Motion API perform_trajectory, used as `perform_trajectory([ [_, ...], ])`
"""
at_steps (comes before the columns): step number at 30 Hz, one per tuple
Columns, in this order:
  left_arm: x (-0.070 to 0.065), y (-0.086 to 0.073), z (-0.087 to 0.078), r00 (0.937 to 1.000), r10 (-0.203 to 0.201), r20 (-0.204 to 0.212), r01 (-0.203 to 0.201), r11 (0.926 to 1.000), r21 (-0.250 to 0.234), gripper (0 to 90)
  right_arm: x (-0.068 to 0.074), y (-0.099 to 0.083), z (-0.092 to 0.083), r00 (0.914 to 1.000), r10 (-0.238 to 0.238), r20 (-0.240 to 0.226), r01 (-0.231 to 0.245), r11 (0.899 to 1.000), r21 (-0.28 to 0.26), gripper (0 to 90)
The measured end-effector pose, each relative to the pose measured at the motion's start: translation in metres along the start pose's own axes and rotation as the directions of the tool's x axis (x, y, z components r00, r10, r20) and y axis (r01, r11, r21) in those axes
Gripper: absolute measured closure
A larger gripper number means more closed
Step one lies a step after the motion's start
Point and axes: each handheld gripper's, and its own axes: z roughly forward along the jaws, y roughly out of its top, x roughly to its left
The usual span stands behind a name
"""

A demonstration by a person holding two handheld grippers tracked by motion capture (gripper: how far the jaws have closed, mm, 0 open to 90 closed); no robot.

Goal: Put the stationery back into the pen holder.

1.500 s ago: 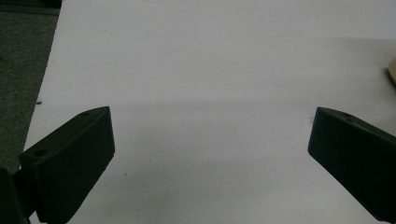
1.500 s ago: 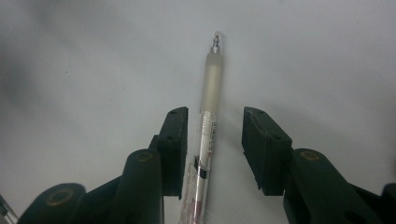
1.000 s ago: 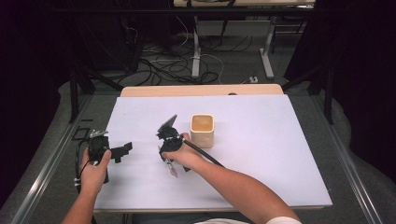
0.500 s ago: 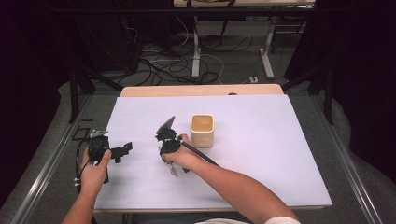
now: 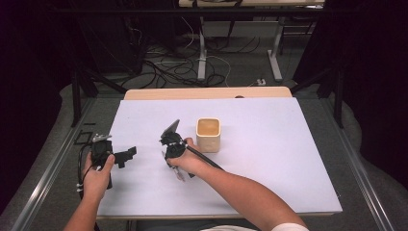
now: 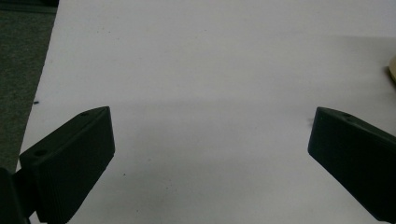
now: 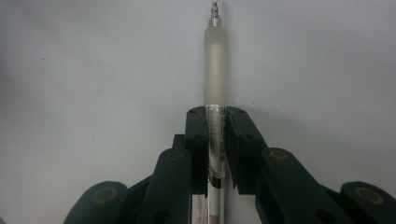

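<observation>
In the right gripper view my right gripper (image 7: 215, 114) is shut on a clear, frosted pen (image 7: 215, 65) that lies lengthwise between the pads (image 7: 200, 135), tip pointing away over the white table. Its jaws have just been closing onto the pen. In the high view this gripper (image 5: 173, 159) sits left of centre, pointing down, with the pen (image 5: 179, 174) poking out under the hand. My left gripper (image 5: 125, 155) rests near the table's left edge. Its jaws stand wide open in the left gripper view (image 6: 210, 126), with bare table between them.
A beige square cup (image 5: 208, 134) stands upright just right of the right gripper; its edge (image 6: 393, 74) shows in the left gripper view. The white table top (image 5: 279, 144) has free room to the right. Cables and table legs lie on the floor beyond.
None visible in the high view; both hands keep their places.
</observation>
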Motion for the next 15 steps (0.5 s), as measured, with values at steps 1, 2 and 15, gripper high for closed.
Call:
perform_trajectory([
  [1, 0.0, 0.0, 0.0, 1.0, 0.0, 0.0, 0.0, 1.0, 0.0, 0.5, 0.001, 0.0, 0.0, 1.0, 0.002, -0.003, -0.002, 1.0, -0.005, 79.9],
  [2, 0.0, 0.0, 0.0, 1.0, 0.001, 0.0, -0.001, 1.0, 0.0, 0.5, 0.001, 0.0, 0.0, 0.9999, 0.007, -0.012, -0.007, 1.0, -0.018, 79.9],
  [15, -0.001, 0.0, 0.0, 1.0, 0.005, -0.003, -0.005, 1.0, 0.007, 0.5, 0.003, 0.0, -0.031, 0.9981, -0.038, -0.048, 0.029, 0.983, -0.184, 80.0],
])
